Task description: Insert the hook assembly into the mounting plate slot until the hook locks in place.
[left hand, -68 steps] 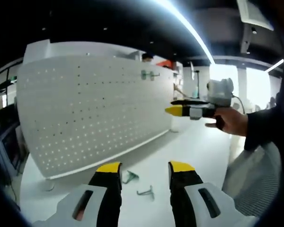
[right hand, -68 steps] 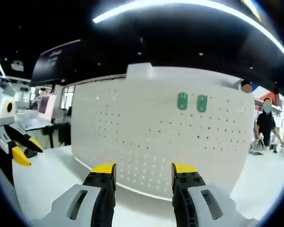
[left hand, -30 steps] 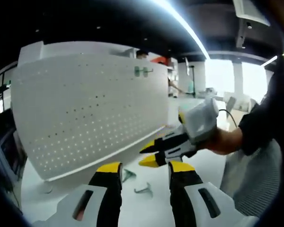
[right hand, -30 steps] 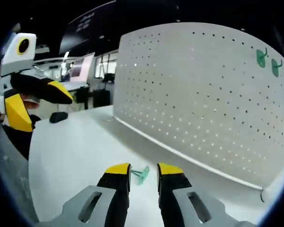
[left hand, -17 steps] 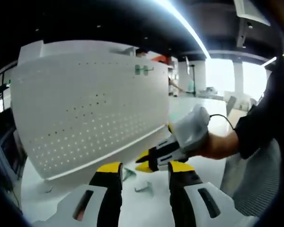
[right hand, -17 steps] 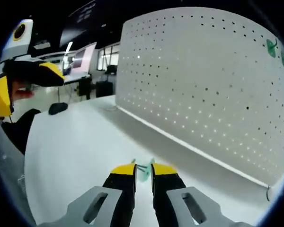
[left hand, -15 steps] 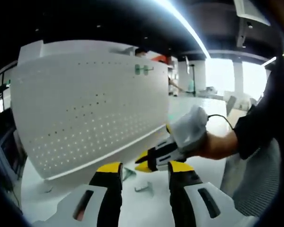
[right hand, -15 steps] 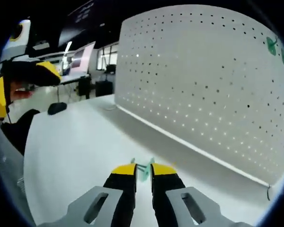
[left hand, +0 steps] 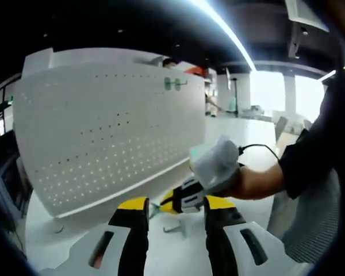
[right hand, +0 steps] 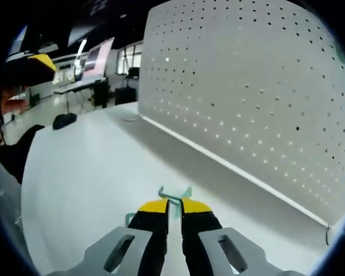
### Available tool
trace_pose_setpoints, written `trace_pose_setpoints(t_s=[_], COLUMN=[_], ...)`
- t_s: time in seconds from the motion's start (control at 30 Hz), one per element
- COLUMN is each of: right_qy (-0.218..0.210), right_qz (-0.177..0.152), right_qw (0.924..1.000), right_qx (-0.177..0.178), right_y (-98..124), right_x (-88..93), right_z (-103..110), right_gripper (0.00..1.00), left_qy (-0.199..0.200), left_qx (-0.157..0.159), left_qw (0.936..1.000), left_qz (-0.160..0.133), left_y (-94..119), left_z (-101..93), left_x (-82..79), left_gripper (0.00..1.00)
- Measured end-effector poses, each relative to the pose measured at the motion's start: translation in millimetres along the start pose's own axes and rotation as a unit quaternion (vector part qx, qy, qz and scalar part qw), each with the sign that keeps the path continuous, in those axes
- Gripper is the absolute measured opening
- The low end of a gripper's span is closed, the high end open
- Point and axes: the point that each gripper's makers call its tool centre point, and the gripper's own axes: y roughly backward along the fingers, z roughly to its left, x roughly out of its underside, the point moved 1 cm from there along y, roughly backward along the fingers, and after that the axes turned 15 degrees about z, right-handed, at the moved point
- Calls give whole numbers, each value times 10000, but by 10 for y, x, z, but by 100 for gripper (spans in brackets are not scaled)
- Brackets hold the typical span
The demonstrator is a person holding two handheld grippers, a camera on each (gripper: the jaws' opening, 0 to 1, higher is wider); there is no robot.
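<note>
Left gripper view: the left tool [left hand: 176,204] has its yellow-tipped jaws spread apart, holding nothing, above the white bench [left hand: 247,158]. The right tool [left hand: 171,203] reaches in from the right, low over the bench, its tips at a small green metal hook [left hand: 154,209]. A second hook [left hand: 175,228] lies just beside it, flat on the bench. The white perforated mounting board [left hand: 112,123] stands upright behind, with two green hooks [left hand: 173,84] hung near its top.

Right gripper view: the right tool [right hand: 173,205] has its jaws nearly pressed together, pinching the green hook [right hand: 175,195], whose long axis points away from the camera toward the board [right hand: 259,92]; the hook lies low on the bench [right hand: 80,167].
</note>
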Motion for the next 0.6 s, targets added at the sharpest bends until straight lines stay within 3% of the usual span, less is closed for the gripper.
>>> trace_pose_setpoints(t_s=[0.6], right_qy=[-63], right_qz=[338], right_qw=[9993], right_qx=[175], right_y=[-176], right_x=[-166], right_z=[-160], right_gripper=[2], left_qy=[-3], left_qx=[72], left_qw=[10000], left_qz=[-41], left_y=[-3], left_z=[-15], left_x=[-11], left_gripper=[39])
